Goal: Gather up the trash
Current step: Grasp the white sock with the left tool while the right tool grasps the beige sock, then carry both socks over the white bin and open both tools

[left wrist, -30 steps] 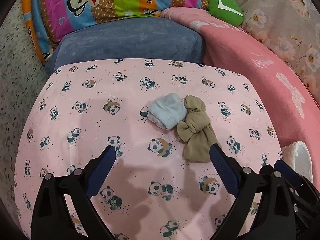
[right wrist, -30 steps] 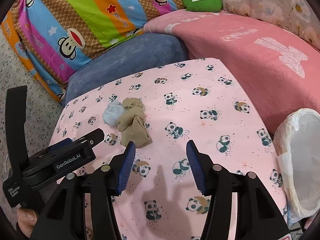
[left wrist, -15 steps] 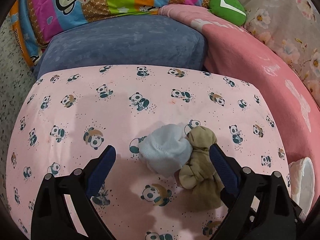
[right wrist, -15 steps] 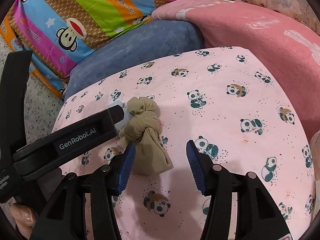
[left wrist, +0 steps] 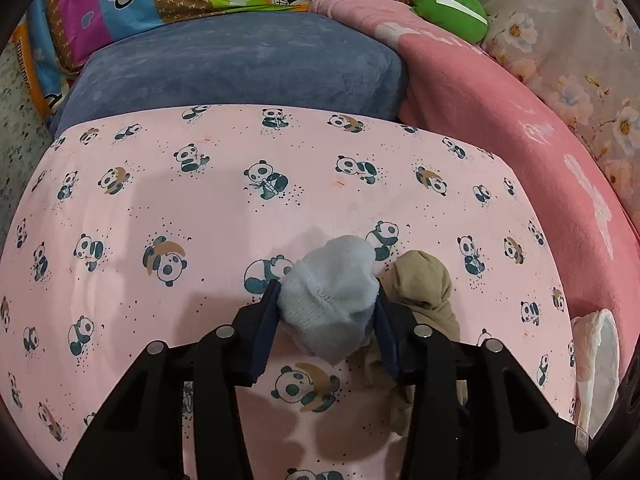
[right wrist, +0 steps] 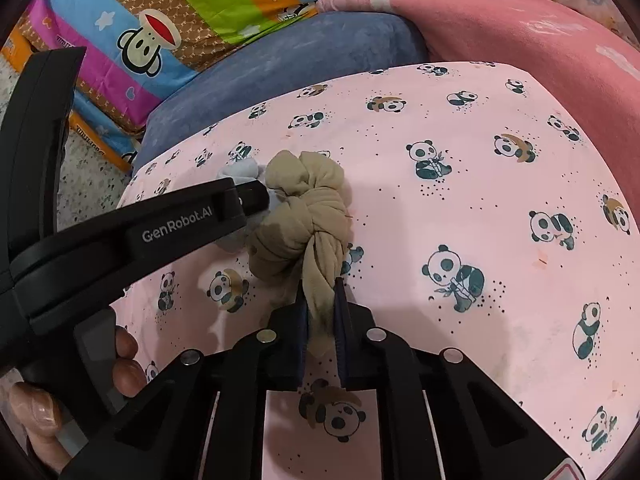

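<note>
Panda-print bed sheet (left wrist: 200, 208) carries both items. Left gripper (left wrist: 328, 312) jaws have just closed, pinching the blue sock bundle (left wrist: 332, 296); right gripper (right wrist: 320, 320) jaws likewise pinch the knotted tan stocking (right wrist: 304, 220). Both grasped, neither lifted; transfer to white bag (left wrist: 596, 356) remains.

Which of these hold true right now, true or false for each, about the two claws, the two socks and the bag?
1. The left claw is closed on the blue sock. True.
2. The right claw is wide open. False: it pinches the tan sock.
3. The two socks lie far apart. False: they touch.
4. The socks rest on the panda sheet. True.
5. The white bag sits between the socks. False: it is beyond the sheet's right edge.
</note>
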{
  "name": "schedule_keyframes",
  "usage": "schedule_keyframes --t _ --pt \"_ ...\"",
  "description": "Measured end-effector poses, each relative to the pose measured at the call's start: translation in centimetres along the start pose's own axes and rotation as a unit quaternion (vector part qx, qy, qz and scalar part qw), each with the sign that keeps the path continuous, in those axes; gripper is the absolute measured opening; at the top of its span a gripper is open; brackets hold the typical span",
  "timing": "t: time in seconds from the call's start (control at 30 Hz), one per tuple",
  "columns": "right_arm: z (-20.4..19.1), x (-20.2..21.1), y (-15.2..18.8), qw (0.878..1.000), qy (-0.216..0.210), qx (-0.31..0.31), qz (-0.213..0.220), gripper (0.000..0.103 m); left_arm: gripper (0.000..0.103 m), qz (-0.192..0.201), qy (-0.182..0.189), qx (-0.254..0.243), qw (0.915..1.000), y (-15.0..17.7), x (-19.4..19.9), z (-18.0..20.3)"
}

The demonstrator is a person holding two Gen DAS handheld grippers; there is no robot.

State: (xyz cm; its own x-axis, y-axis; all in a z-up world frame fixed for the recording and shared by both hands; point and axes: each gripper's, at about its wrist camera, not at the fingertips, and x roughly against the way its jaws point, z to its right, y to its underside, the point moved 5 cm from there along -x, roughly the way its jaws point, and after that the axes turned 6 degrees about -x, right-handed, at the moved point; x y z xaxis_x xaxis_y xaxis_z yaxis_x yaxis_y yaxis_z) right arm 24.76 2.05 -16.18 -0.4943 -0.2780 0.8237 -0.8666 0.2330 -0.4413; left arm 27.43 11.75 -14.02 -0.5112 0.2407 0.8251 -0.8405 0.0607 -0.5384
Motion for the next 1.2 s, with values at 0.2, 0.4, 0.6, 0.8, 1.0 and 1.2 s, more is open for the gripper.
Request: schedule_keyframes --t 0.2,0.4,0.6,0.8,1.0,1.2 --pt "0.9 2.0 2.2 1.000 0.006 -0.015 0.010 0.010 0.038 0.004 0.005 -0.008 1.0000 1.5 2.0 1.5" --pt "2.8 6.4 4.2 0.998 0.015 -0.033 0.043 0.010 0.038 0.010 0.012 -0.027 0.9995 3.2 4.4 4.5" --pt "5.3 11.4 5.1 0.995 0.022 -0.053 0.085 0.010 0.038 0.019 0.024 -0.052 0.9982 4.6 6.8 8.4" --pt "8.1 16.5 5.5 0.989 0.026 -0.074 0.126 0.010 0.038 0.036 0.037 -0.086 0.9950 5.5 9.5 12.8" --pt "11.1 22.0 5.9 0.981 0.034 -0.089 0.171 0.010 0.038 0.052 0.043 -0.122 0.9903 6.3 11.6 17.3" --pt "14.2 27.0 6.3 0.971 0.049 -0.104 0.209 0.010 0.038 0.062 0.055 -0.159 0.9839 7.1 13.0 21.9"
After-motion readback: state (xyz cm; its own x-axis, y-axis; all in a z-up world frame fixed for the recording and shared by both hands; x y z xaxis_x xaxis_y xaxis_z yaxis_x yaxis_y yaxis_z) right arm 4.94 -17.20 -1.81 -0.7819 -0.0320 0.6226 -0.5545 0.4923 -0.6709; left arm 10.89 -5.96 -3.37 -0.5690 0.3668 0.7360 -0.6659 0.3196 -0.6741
